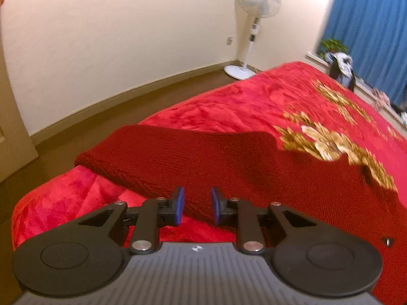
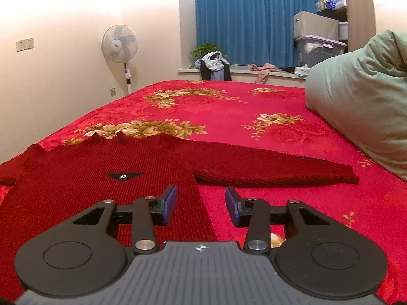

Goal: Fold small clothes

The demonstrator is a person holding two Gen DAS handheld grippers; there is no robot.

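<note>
Dark red ribbed knit sweater (image 2: 84, 190) spread flat, front up, on bright red plush bedspread with gold flower print (image 2: 229, 106). Small black badge (image 2: 125, 176) sewn on chest, white emblem on it, no readable lettering. One long sleeve (image 2: 277, 172) stretched sideways to the right, toward pale green pillow (image 2: 361, 106). Another sleeve (image 1: 178, 142) lying out toward bed edge on the left-wrist side.

Left gripper (image 1: 197, 204) low over sweater's near hem; blue-padded jaws apart by a narrow gap, nothing between them. Right gripper (image 2: 201, 203) over sweater's side edge below the armpit; jaws wider apart, one over knit and the other over bedspread, holding nothing. Compass-like white mark printed on each gripper's grey ribbed housing.

Beyond bed from left to right: white pedestal fan (image 2: 120, 43) with a hub logo too small to read, green potted plant (image 2: 207, 49), blue curtain (image 2: 254, 17), clear plastic storage bin (image 2: 319, 49).
</note>
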